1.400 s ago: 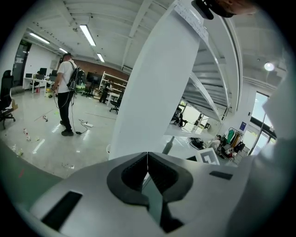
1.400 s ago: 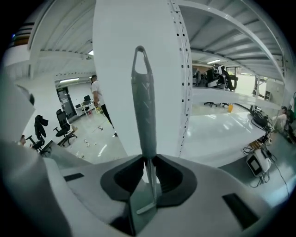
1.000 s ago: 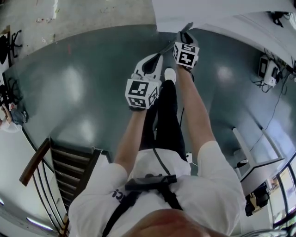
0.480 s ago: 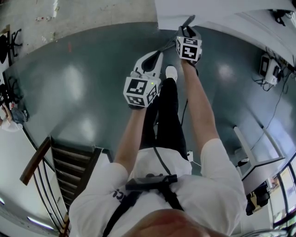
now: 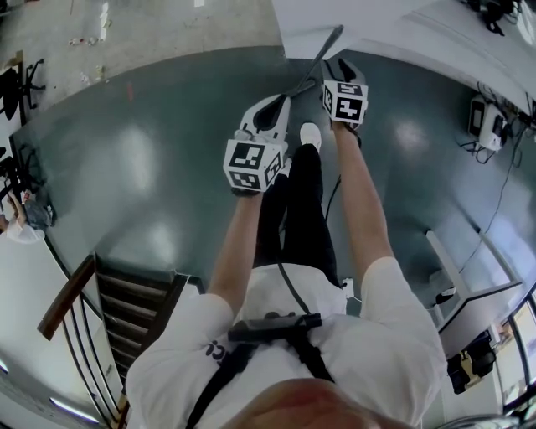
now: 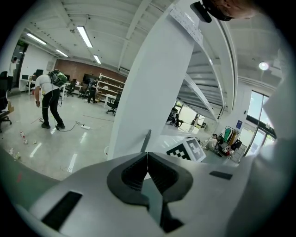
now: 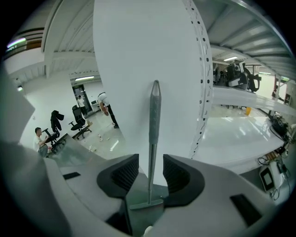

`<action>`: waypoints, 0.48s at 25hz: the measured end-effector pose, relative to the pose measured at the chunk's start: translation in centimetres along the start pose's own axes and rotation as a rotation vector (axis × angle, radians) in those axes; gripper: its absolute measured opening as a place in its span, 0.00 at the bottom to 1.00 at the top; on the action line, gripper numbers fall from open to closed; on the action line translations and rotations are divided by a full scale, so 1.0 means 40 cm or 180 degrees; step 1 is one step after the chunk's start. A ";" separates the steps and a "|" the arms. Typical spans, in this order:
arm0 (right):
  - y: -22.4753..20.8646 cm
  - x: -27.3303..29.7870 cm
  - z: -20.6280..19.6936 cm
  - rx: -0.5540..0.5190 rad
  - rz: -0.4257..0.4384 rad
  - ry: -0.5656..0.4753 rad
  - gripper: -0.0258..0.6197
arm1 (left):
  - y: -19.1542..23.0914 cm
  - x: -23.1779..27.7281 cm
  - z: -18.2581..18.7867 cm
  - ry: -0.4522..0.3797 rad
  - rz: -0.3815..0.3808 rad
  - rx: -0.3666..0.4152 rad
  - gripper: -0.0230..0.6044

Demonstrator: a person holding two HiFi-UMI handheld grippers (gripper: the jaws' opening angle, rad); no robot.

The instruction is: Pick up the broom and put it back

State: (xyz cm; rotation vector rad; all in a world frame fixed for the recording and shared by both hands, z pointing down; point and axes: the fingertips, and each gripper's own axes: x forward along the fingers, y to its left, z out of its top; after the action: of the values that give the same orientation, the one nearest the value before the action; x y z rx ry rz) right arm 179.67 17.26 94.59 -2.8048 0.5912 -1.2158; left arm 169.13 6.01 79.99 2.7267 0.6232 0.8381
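Note:
The broom's grey handle [image 5: 321, 54] leans upright against a white column [image 5: 368, 21]; its slim shaft [image 7: 154, 125] runs down to a flat head [image 7: 147, 203] on the floor. My right gripper [image 5: 335, 65] has just been opening; its jaws [image 7: 150, 169] now stand wide on either side of the shaft, and the pads do not press on it. My left gripper [image 5: 279, 102] hangs beside it to the left, shut [image 6: 147, 159] with nothing in it. The handle's tip [image 6: 146, 140] shows just past the left jaws.
A stair rail [image 5: 71, 293] and steps lie at lower left. Cables and a small device [image 5: 484, 124] sit on the floor at right, with a desk frame [image 5: 456, 285] nearer. Another person [image 6: 48, 99] and office chairs [image 7: 78, 122] are far off across the hall.
The right gripper's jaws have opened off the broom handle and the hand has drawn back a little. More of the handle shows above it, resting on the column. The left gripper has hardly moved.

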 end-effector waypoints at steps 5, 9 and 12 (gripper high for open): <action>0.034 -0.162 0.007 0.0052 0.0145 -0.0203 0.27 | -0.031 -0.056 0.021 0.0012 0.0063 0.0080 0.05; 0.072 -0.309 0.105 -0.0024 0.0141 -0.0586 0.16 | -0.063 -0.100 0.098 -0.0156 0.0044 0.0189 0.06; 0.138 -0.440 0.181 -0.0089 0.0169 -0.0847 0.16 | -0.094 -0.171 0.162 -0.0292 0.0021 0.0246 0.05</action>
State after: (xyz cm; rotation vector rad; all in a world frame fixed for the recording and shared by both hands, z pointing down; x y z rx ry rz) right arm 172.02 17.48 76.31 -2.8838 0.6616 -0.8113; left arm 166.52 5.68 70.20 2.8193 0.6405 0.6998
